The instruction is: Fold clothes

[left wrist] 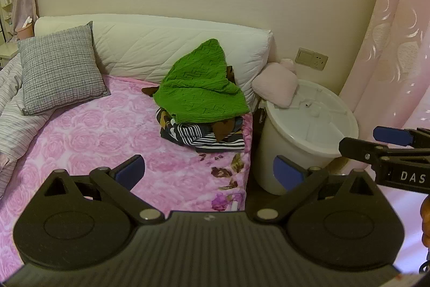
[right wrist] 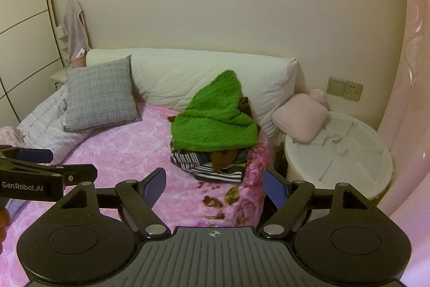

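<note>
None of the clothes looks folded yet: a heap sits on the pink bed cover [left wrist: 107,131], well ahead of both tongs, with a green knit [left wrist: 201,88] draped on top of striped and brown garments [left wrist: 204,136]. Judging by that, the whole folding job remains. Left tongs [left wrist: 209,171] stand wide apart, gripping and touching nothing. Right tongs [right wrist: 215,187] are likewise spread wide and empty, hovering short of the heap.

A grey pillow [left wrist: 60,69] leans at ten o'clock on the pink blanket [left wrist: 107,141]; a white tub [left wrist: 303,141] stands at three, a socket [left wrist: 311,59] above it.
</note>
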Available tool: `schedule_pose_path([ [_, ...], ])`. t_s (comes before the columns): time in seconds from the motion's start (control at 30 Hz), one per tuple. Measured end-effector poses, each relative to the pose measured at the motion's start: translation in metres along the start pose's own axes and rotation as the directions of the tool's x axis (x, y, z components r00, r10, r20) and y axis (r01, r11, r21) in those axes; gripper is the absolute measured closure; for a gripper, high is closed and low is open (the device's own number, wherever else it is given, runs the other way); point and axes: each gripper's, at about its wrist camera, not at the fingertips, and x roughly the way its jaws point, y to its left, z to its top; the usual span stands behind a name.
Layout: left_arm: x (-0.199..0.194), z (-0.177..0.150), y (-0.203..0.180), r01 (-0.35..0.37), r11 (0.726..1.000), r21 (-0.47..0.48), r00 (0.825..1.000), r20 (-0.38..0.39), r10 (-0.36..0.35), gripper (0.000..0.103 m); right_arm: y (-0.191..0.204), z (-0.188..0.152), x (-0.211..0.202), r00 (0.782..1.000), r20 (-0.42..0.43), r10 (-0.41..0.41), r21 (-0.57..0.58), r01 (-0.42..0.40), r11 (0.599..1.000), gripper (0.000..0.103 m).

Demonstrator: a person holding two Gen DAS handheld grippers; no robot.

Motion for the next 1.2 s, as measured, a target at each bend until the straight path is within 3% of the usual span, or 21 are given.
schedule_pose_path([
  [0.83, 0.028, 0.022, 0.026, -0.02, 1.0, -0.019, 0.999, -0.037, 0.019, 0.003, 0.008, 0.016, 0.036, 0.999, -0.036, 0.004, -0.007, -0.004, 1.0, 0.027],
  [1.2, 0.058, 0.04, 0.037, -0.04, 0.999, -0.034, 0.997, -0.064, 0.038, 0.003, 0.002, 0.032, 0.07, 0.998, -0.062, 0.012, -0.024, -0.013, 1.0, 0.027],
])
